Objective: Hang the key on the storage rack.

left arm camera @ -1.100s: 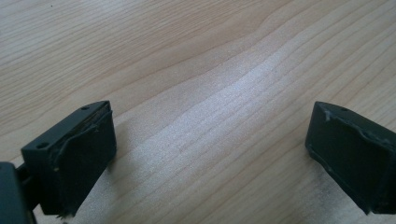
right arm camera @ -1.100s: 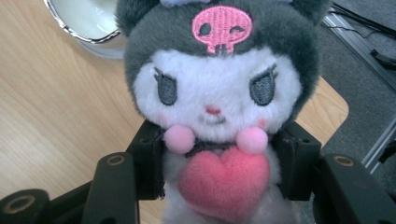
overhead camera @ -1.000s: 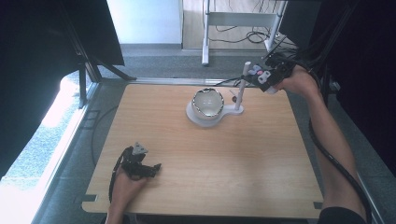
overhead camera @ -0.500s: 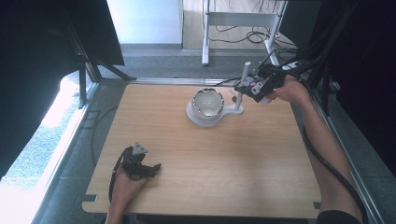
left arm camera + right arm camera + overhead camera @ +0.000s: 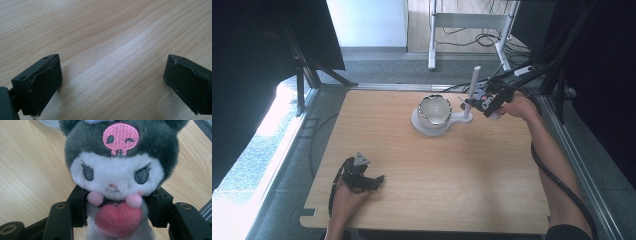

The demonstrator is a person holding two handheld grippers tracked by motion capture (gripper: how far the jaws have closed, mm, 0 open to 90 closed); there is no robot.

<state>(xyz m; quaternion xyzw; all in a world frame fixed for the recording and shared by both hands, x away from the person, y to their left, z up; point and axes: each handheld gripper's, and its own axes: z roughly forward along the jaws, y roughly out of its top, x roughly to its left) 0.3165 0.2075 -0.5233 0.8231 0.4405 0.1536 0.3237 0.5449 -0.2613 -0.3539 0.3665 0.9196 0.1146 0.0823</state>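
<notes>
A small plush doll (image 5: 117,182) with a dark grey hood, a pink skull patch, a white face and a red heart is clamped at the body by my right gripper (image 5: 117,206). Its jaws have just been opening slightly, and the doll is still pressed between them. In the high view the right gripper (image 5: 484,100) hangs low with the doll (image 5: 478,96) at the back right of the table, beside a white post (image 5: 474,82). My left gripper (image 5: 373,181) rests near the front left edge, open (image 5: 112,82) over bare wood.
A patterned bowl (image 5: 435,110) sits on a white stand base (image 5: 424,128) joined to the post, at the table's back centre. The wooden table (image 5: 447,175) has metal rails along its sides. Cables trail from both grippers.
My right hand has come down with the doll, from above the post's top to beside its lower part. The left hand has stayed still.
</notes>
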